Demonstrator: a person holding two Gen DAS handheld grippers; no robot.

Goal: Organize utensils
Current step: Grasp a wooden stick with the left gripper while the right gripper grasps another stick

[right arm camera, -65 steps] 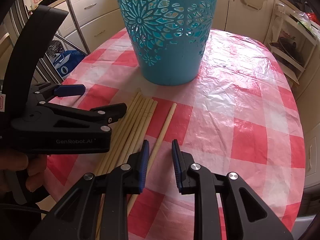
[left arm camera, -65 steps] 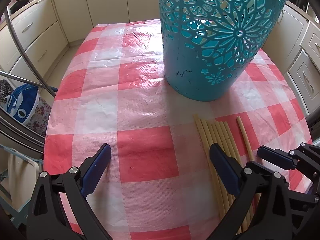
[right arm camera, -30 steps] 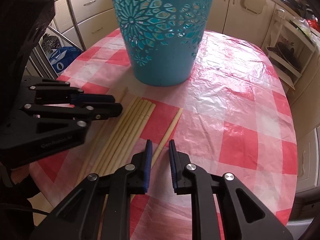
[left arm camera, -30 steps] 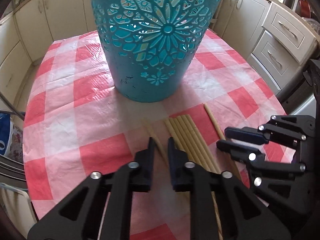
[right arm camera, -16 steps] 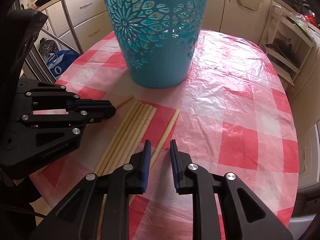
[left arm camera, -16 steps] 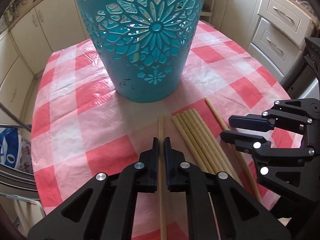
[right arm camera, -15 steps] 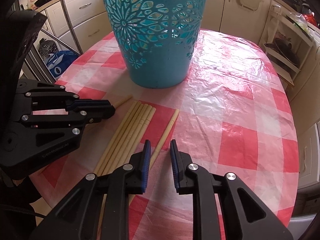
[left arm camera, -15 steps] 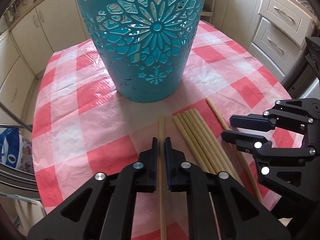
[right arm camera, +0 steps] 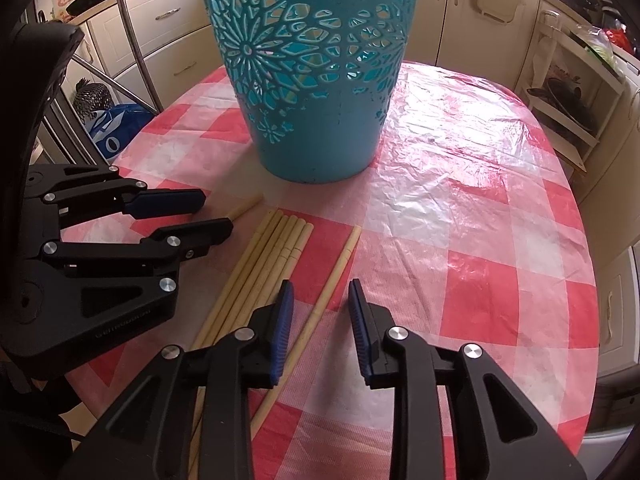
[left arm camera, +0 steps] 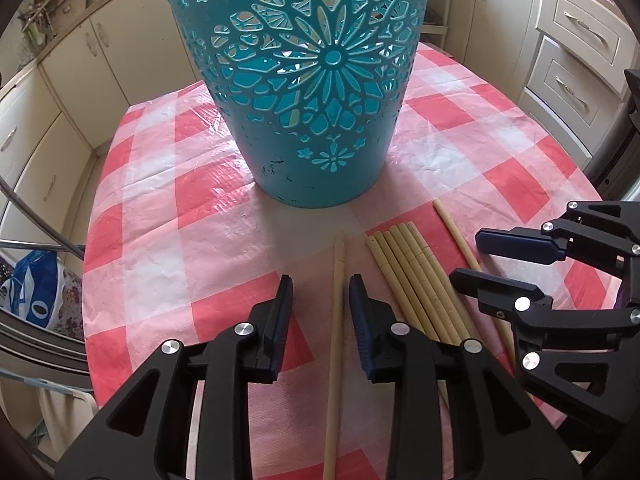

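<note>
A teal cut-out basket point(left arm camera: 308, 92) stands upright on the red-and-white checked tablecloth point(left arm camera: 168, 240); it also shows in the right wrist view point(right arm camera: 316, 80). Several bamboo chopsticks point(left arm camera: 412, 276) lie bundled in front of it. My left gripper point(left arm camera: 320, 308) is open, with one chopstick point(left arm camera: 335, 340) lying on the cloth between its fingers, near the right one. My right gripper point(right arm camera: 320, 312) is open over another single chopstick point(right arm camera: 324, 300), which lies by its left finger. The bundle point(right arm camera: 260, 276) lies left of it.
Cream kitchen cabinets point(left arm camera: 580, 40) surround the table. A blue bag point(left arm camera: 32, 292) and a metal chair frame point(right arm camera: 136, 60) stand off the table's left edge. An open shelf unit point(right arm camera: 568, 96) stands at the right.
My left gripper, shut on a chopstick half a second ago, has opened, and the chopstick now lies free between its fingers. My right gripper has opened wider.
</note>
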